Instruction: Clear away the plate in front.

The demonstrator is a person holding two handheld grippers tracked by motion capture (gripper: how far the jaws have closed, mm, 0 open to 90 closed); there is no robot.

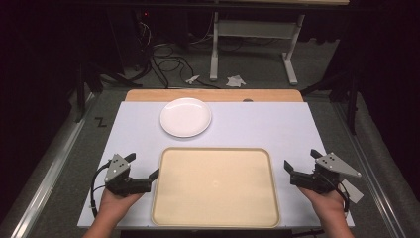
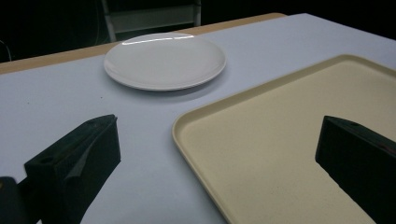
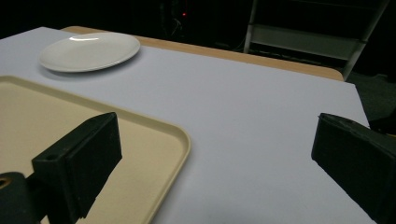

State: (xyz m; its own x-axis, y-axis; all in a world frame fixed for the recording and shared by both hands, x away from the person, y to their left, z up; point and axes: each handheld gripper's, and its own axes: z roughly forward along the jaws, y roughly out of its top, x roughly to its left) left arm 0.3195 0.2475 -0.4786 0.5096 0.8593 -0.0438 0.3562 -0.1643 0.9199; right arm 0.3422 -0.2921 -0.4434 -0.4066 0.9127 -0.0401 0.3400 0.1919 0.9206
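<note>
An empty beige tray [image 1: 215, 152] lies on the white table near the front edge. A bare white plate [image 1: 185, 117] sits beyond it, towards the back. My left gripper [image 1: 143, 165] rests just left of the tray, jaws wide apart and holding nothing. My right gripper [image 1: 301, 159] rests just right of the tray, also open and holding nothing. In the left gripper view the tray [image 2: 196, 116] and plate [image 2: 165, 61] lie ahead between the black jaws. In the right gripper view the tray corner [image 3: 180, 133] is at the left and the plate [image 3: 88, 51] far left.
The white tabletop [image 1: 277, 124] has a wooden strip [image 1: 213, 95] along its far edge. Beyond it stand a table frame [image 1: 252, 44] and cables [image 1: 168, 62] on the dark floor. A metal rail [image 1: 44, 163] runs along the left side.
</note>
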